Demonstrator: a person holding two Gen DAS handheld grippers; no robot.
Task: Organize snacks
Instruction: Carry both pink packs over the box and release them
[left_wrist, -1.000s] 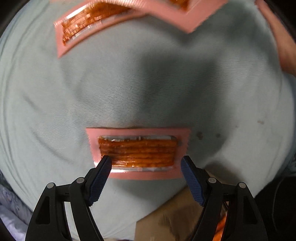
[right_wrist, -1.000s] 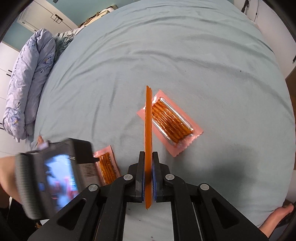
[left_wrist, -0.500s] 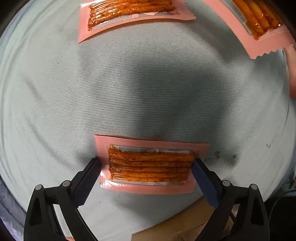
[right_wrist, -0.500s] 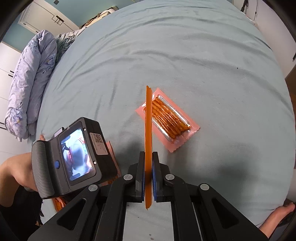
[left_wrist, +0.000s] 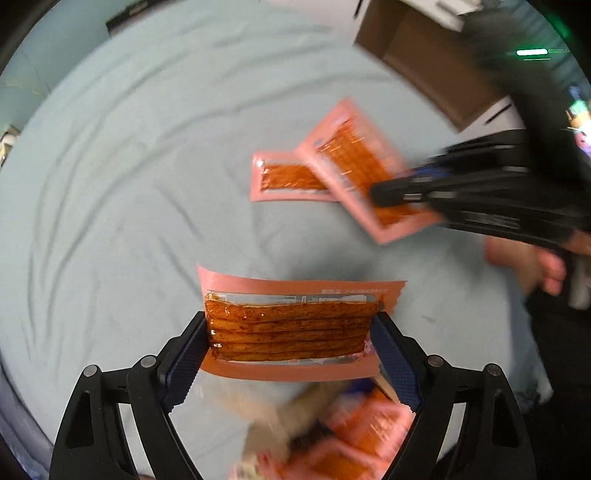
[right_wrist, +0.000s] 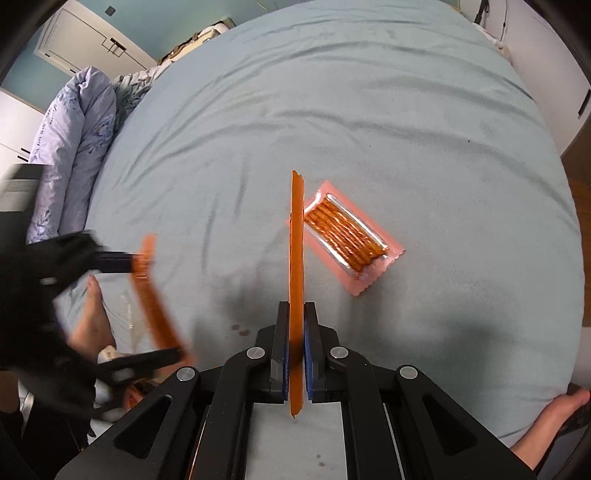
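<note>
My left gripper (left_wrist: 291, 347) is shut on a pink snack pack of orange sticks (left_wrist: 291, 328), gripped by its two short ends and lifted off the blue bed sheet (left_wrist: 129, 184). It shows blurred in the right wrist view (right_wrist: 153, 291). My right gripper (right_wrist: 296, 365) is shut on a second pink snack pack (right_wrist: 296, 280), seen edge-on and upright; in the left wrist view it (left_wrist: 354, 166) hangs from the right gripper (left_wrist: 391, 194). A third pack (right_wrist: 345, 236) lies flat on the sheet, also in the left wrist view (left_wrist: 284, 181).
A blurred heap of more pink packs (left_wrist: 351, 435) lies below the left gripper. A rolled quilt (right_wrist: 70, 155) lies along the bed's left side. A brown cabinet (left_wrist: 417, 55) stands beyond the bed. Bare feet (right_wrist: 554, 424) are by the bed's edge.
My left gripper closed on the pack it straddled and lifted it off the sheet, swinging upward. The right gripper kept its pack and barely moved.
</note>
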